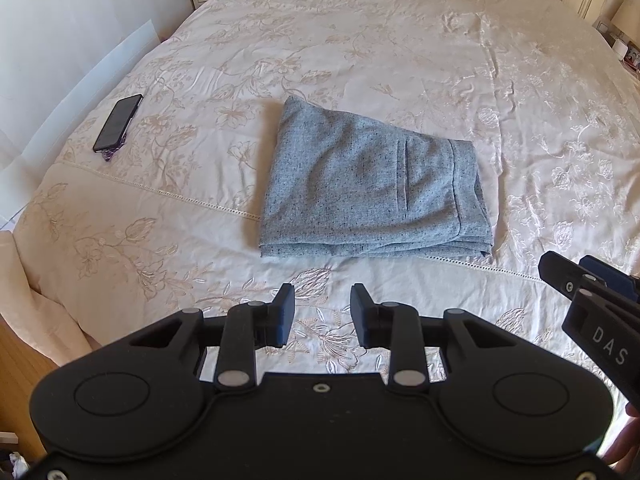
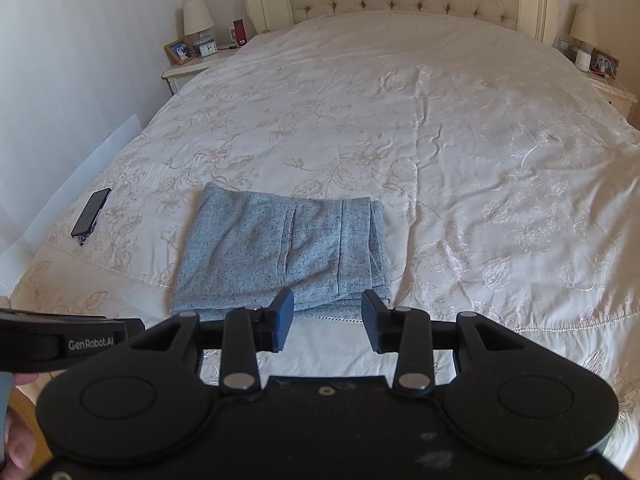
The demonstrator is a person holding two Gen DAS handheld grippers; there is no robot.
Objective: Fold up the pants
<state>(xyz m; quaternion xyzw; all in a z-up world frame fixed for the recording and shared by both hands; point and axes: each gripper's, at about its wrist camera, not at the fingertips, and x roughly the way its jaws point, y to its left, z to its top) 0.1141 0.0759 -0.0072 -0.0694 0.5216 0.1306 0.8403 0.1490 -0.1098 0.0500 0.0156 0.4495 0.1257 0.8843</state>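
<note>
Ahead of both grippers' empty, parted jaws lie the seemingly folded pants [image 1: 372, 184].

My left claw [image 1: 322, 316] is matte black with dark blue pads [image 1: 286, 314], silver pivot screws and round embossed discs. My right claw [image 2: 327, 322] matches it; "GenRobot.AI" marks the left one's side.

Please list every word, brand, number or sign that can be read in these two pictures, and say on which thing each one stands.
"DAS": white letters on the black body of the right gripper, seen at the right edge of the left wrist view.
"GenRobot.AI": white letters on the black body of the left gripper, seen at the left edge of the right wrist view.
Small white bedside clock: its dial numbers are too small to read.
Folded grey speckled pants and dark smartphone: no text visible.
</note>
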